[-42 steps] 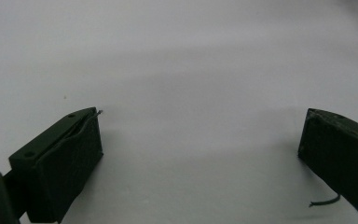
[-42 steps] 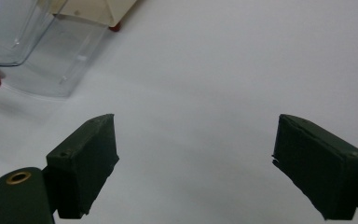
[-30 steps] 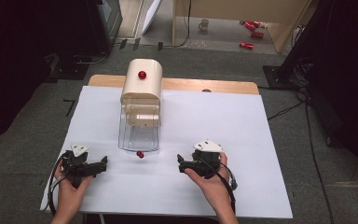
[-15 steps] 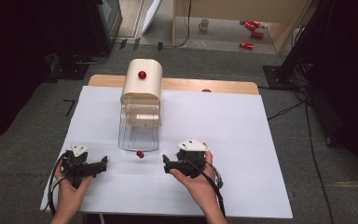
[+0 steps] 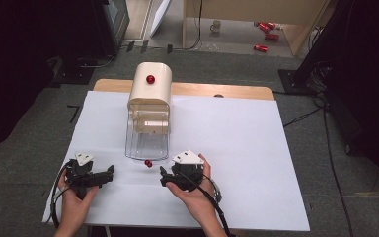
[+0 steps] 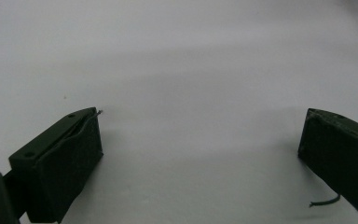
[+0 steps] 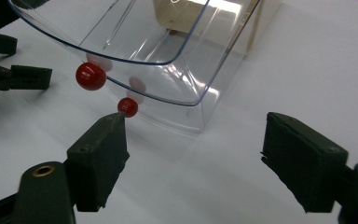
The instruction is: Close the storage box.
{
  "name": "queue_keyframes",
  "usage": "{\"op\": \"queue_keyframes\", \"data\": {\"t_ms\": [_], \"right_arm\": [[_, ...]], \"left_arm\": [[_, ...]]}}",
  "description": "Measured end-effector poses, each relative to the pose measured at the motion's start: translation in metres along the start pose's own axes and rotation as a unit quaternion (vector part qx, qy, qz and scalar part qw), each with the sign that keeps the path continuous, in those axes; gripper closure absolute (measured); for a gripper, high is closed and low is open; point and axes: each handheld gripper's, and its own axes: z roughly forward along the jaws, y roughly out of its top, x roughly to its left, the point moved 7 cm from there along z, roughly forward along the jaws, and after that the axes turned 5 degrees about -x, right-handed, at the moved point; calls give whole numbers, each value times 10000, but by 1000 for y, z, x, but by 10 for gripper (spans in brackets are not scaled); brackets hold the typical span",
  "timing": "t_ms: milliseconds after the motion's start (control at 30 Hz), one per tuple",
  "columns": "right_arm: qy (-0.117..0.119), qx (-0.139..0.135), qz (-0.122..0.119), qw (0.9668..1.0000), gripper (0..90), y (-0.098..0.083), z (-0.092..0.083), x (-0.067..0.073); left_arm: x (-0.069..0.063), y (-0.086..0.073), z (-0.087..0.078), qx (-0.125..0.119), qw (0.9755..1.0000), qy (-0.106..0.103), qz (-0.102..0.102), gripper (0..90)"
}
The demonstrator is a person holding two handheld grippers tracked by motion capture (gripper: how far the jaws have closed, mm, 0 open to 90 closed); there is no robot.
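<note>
1. We've got our right gripper [image 5: 164, 176] low over the white sheet [image 5: 237, 148], just in front of the clear bin [image 5: 147, 140] that sticks out of the cream box [image 5: 150, 89].
2. Its jaws have just been closing a bit but are wide apart, with nothing between them, only bare sheet.
3. In the right gripper view the bin's [image 7: 168, 70] open mouth sits right ahead of us, with two little red balls at its front edge: the bigger one [image 7: 91, 76] against the rim, the smaller one [image 7: 127, 107] just off the tip of one jaw. Can't tell if it touches.
4. From above the balls [image 5: 148, 163] look like one red blob on the sheet, just in front of the bin.
5. Our left gripper [image 5: 109, 172] rests off to the side, well apart from the bin, jaws spread wide and empty [image 6: 200, 140].
</note>
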Motion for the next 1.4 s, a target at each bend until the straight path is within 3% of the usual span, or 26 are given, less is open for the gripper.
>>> {"op": "queue_keyframes", "data": {"t_ms": [200, 733, 1400], "right_arm": [[135, -98, 142, 9998, 344, 1, 6, 11], [490, -161, 42, 9987, 606, 0, 13, 33], [655, -141, 60, 9977, 692, 2, 23, 47]], "left_arm": [[0, 0, 0, 0, 10000, 0, 0, 0], [0, 0, 0, 9, 10000, -2, 12, 0], [0, 0, 0, 8, 10000, -1, 13, 0]]}}
